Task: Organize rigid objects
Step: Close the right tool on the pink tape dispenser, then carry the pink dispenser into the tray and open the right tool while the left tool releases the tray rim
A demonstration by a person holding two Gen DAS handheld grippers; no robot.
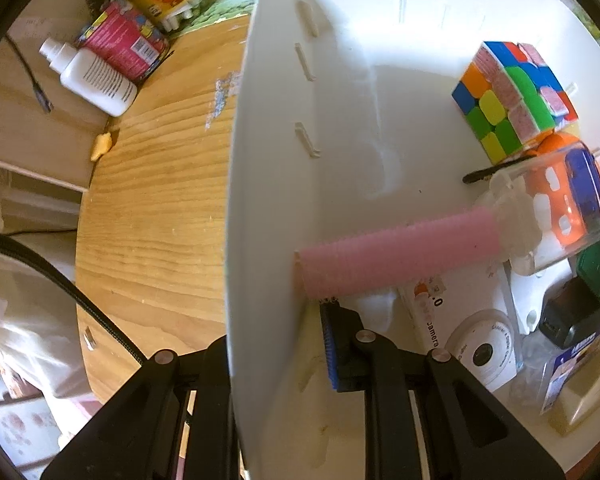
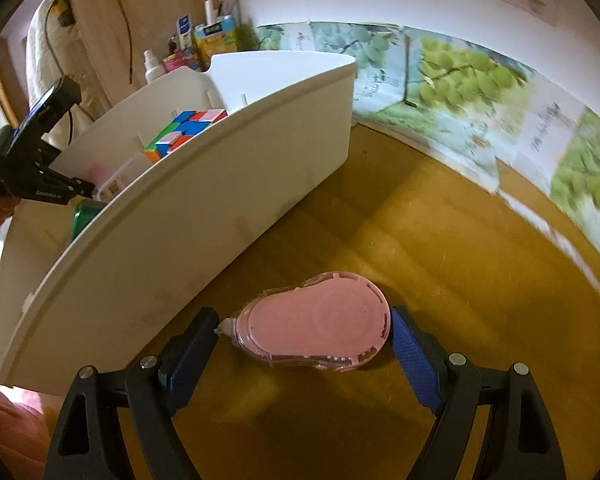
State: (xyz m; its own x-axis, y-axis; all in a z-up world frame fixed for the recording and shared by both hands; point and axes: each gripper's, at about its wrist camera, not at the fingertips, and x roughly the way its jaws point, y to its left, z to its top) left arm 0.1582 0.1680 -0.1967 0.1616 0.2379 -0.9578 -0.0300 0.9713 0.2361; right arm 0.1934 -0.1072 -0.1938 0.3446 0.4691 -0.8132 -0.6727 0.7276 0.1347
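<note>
Now the left gripper [image 1: 276, 344] has its jaws clenched on the near wall of the white bin [image 1: 268, 208], which stands on the wooden worktop [image 2: 440, 280]. Inside the bin lie a puzzle cube [image 1: 512, 100] and a pink roller [image 1: 396, 256]. Just beside the bin, the right gripper [image 2: 304, 344] holds a pink correction-tape dispenser [image 2: 316, 328] between wide jaws, pads touching both its ends.

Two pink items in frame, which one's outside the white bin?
The flat pink teardrop-shaped correction tape dispenser, between the right gripper fingers over the wooden table. The pink ribbed foam roller lies inside the white plastic bin.
</note>
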